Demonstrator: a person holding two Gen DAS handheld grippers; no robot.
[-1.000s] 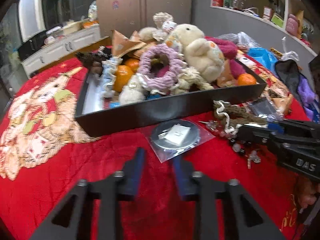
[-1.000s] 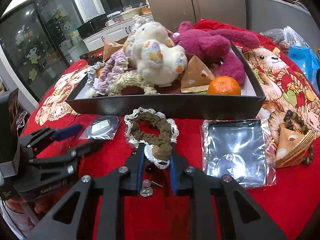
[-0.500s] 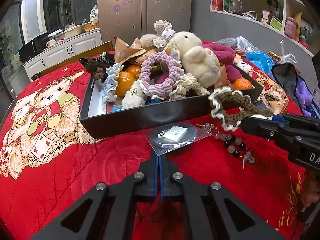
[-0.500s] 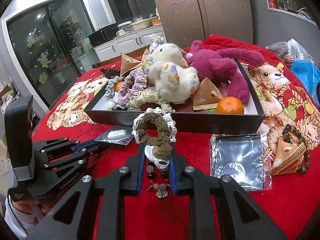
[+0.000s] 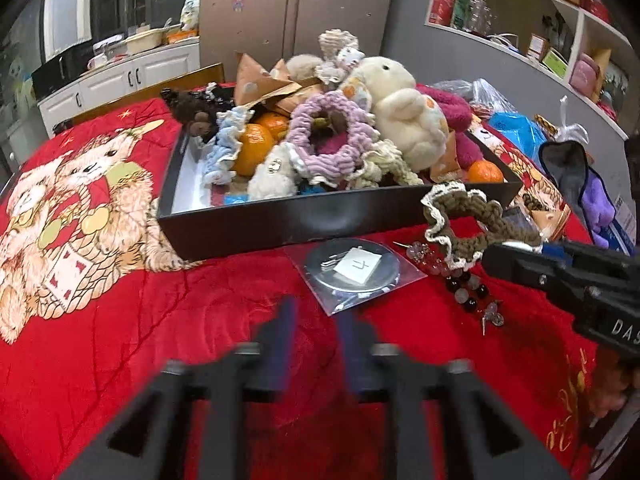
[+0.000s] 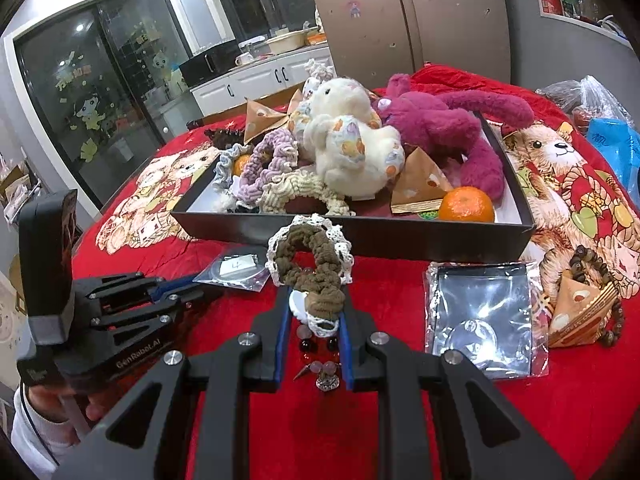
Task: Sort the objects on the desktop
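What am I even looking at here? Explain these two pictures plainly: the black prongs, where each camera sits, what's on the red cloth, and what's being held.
No robot here: a person holds a two-fingered gripper in each hand, each carrying a fisheye camera looking along its fingers.

In the left camera's view, the left gripper is blurred because its jaws are opening, with nothing between them. Just ahead lies a round disc in a clear bag.

In the right camera's view, the right gripper is clamped on a brown scrunchie with white lace, lifted above a string of beads.

On the red blanket stands a black tray piled with plush toys, scrunchies and oranges. To its right lies a silvery plastic pouch.
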